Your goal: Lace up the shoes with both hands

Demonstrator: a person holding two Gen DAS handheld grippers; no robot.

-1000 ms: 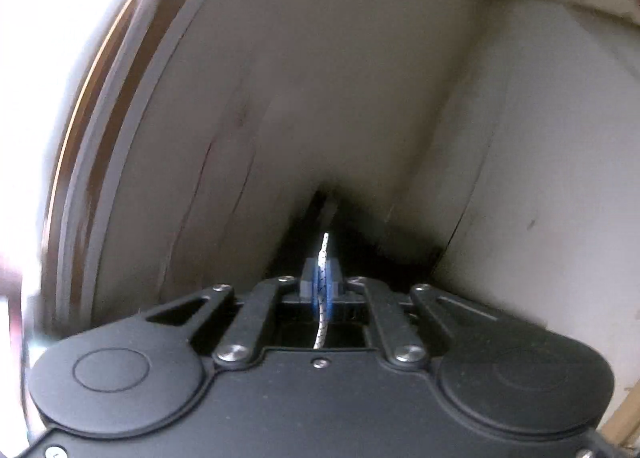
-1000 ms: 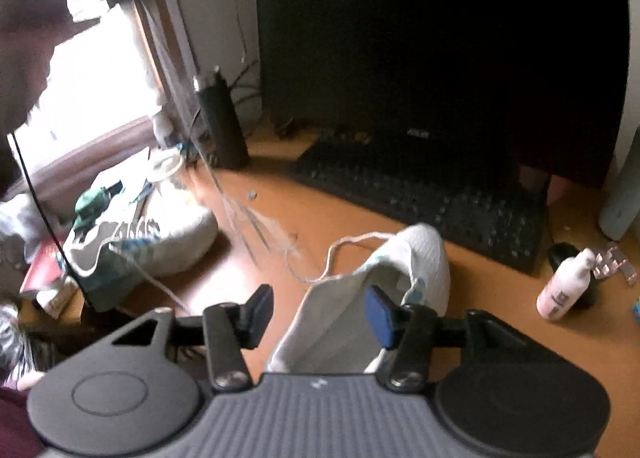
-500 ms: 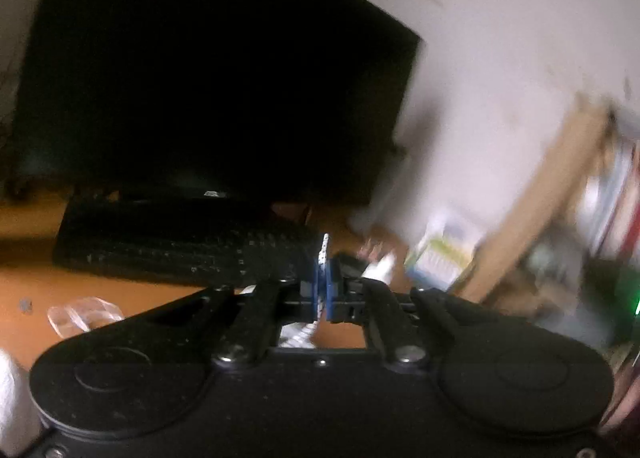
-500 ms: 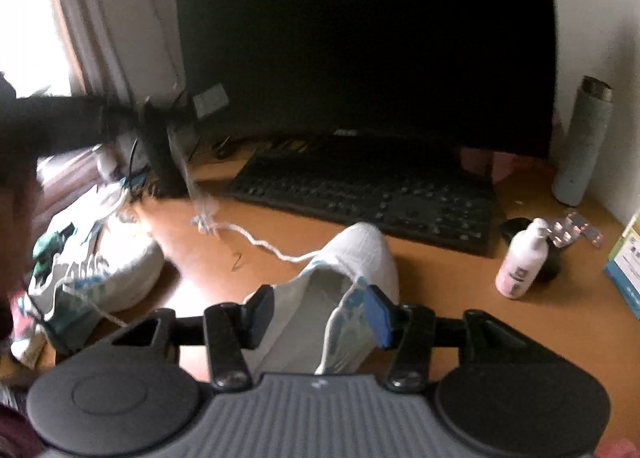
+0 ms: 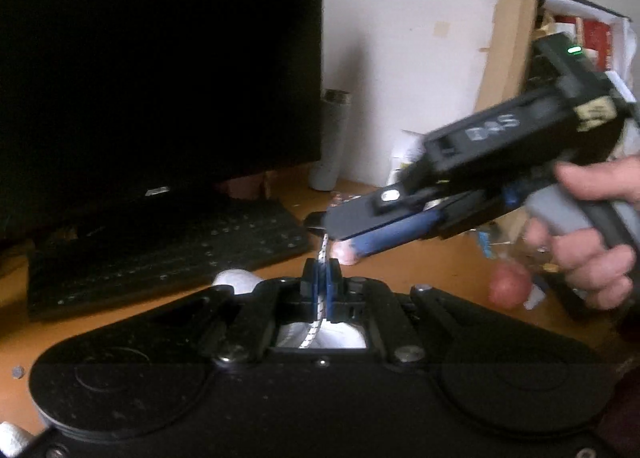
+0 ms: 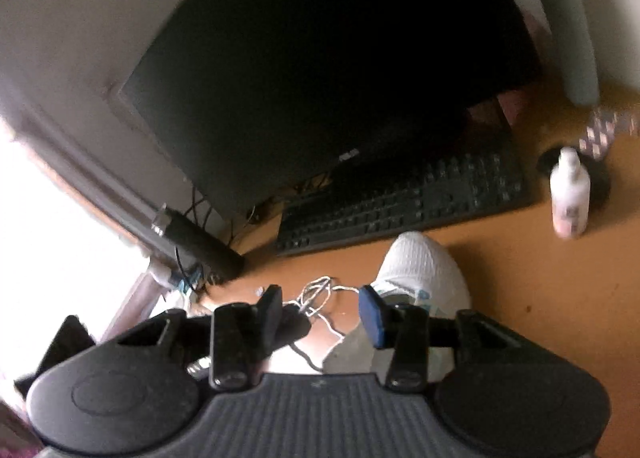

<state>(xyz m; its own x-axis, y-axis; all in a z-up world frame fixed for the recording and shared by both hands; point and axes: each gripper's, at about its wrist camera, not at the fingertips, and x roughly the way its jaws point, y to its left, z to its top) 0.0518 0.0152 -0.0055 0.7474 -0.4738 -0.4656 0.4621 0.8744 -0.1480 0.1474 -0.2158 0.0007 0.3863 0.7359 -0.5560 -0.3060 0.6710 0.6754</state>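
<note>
Left gripper: jaws pressed together, pinching the lace, which ran up past the tips and down through the frame toward the shoe below.

Right gripper: jaws partly spread and closing, with nothing pressed between the pads; loose lace lay on the desk beyond the gap. In the left view its tips stood just beside the lace's free end, a hand on its grip.

Shoe: white, on the desk before the keyboard.

Right view only: 1 lotion bottle, grey flask. Left view only: an open box holding items too blurred to tell.
</note>
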